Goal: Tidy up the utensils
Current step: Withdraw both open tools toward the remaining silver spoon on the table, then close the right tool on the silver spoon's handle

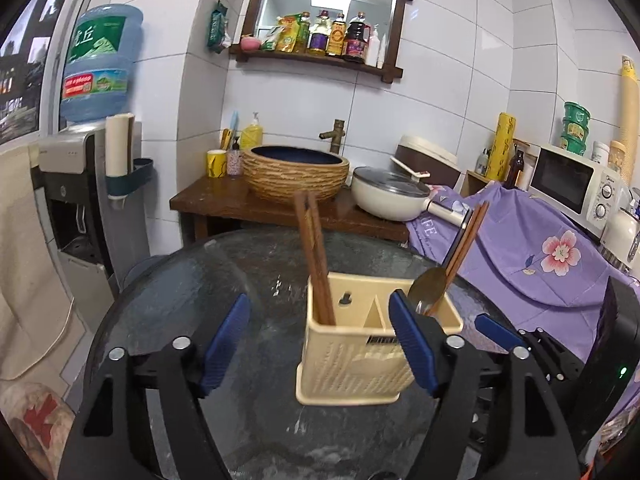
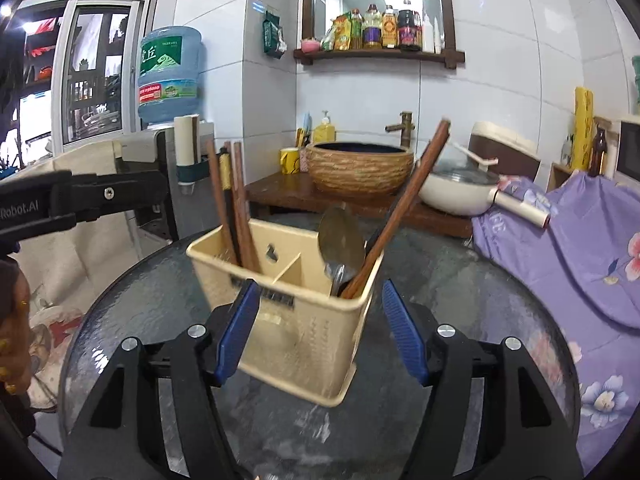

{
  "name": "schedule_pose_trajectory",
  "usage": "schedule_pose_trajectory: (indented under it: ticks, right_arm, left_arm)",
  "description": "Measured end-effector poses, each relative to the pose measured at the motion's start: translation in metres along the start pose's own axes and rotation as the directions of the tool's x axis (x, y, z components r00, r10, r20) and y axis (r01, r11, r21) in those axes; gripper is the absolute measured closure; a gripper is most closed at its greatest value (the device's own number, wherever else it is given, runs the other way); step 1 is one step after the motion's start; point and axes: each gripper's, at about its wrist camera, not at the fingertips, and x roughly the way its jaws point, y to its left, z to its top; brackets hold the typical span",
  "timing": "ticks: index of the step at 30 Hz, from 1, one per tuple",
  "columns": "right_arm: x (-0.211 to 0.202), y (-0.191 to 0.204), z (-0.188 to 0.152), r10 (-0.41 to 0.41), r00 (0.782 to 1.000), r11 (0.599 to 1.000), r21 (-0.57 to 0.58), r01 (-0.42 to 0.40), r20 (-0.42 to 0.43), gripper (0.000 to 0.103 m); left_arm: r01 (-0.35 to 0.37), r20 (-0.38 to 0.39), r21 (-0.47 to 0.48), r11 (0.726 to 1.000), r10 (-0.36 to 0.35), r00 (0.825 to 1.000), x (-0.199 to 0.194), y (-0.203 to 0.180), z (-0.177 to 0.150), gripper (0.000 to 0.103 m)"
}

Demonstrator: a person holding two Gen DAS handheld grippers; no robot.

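A cream plastic utensil holder (image 1: 352,364) (image 2: 296,328) with compartments stands on the round dark glass table (image 1: 256,280) (image 2: 460,304). Brown wooden chopsticks (image 1: 314,260) (image 2: 234,204) stand in its left compartment. A metal spoon (image 1: 428,288) (image 2: 340,240) and more chopsticks (image 1: 466,236) (image 2: 404,208) lean in its right compartment. My left gripper (image 1: 320,344) is open, with the holder between and just beyond its blue fingers. My right gripper (image 2: 320,328) is open around the holder's near corner; its fingers also show in the left wrist view (image 1: 498,330).
A woven basin (image 1: 296,172) (image 2: 360,168) and a white lidded pan (image 1: 392,196) (image 2: 460,192) sit on a wooden counter behind the table. A purple flowered cloth (image 1: 532,248) (image 2: 568,256) covers things at the right. A water dispenser (image 1: 76,184) stands at the left.
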Motion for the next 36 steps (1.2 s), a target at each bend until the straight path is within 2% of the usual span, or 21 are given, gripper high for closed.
schedule_pose_trajectory:
  ticks: [4,8,13,17,22,28,36]
  right_arm:
    - [-0.007,0.001,-0.027,0.039,0.993,0.999,0.038,-0.035,-0.109,0.039]
    - [-0.01,0.008,-0.059,0.1,0.968,0.995,0.052,-0.09,-0.232,0.039]
    - [-0.017,0.028,-0.094,0.147,0.928,0.988,0.004,-0.155,-0.343,0.039]
    - [-0.015,0.037,-0.114,0.155,0.903,0.984,-0.017,-0.176,-0.401,0.039]
    - [-0.01,0.046,-0.128,0.157,0.879,0.98,-0.036,-0.193,-0.451,0.039]
    - [0.001,0.05,-0.132,0.149,0.862,0.981,-0.04,-0.192,-0.484,0.039]
    - [0.014,0.059,-0.128,0.137,0.86,0.978,-0.072,-0.197,-0.492,0.047]
  left_arm:
    - [-0.033,-0.051,0.007,0.999,0.033,0.998,-0.003,0.007,-0.027,0.025]
    - [-0.061,-0.102,-0.013,0.998,0.059,0.993,-0.003,0.021,-0.053,0.022]
    - [-0.089,-0.168,-0.048,0.995,0.08,0.983,-0.003,0.037,-0.079,0.022]
    - [-0.097,-0.199,-0.057,0.994,0.084,0.976,-0.004,0.041,-0.093,0.022]
    - [-0.101,-0.223,-0.06,0.993,0.086,0.971,-0.005,0.042,-0.103,0.022]
    - [-0.108,-0.231,-0.049,0.993,0.093,0.968,-0.009,0.043,-0.108,0.022]
    - [-0.117,-0.248,-0.027,0.993,0.106,0.963,-0.014,0.045,-0.116,0.022]
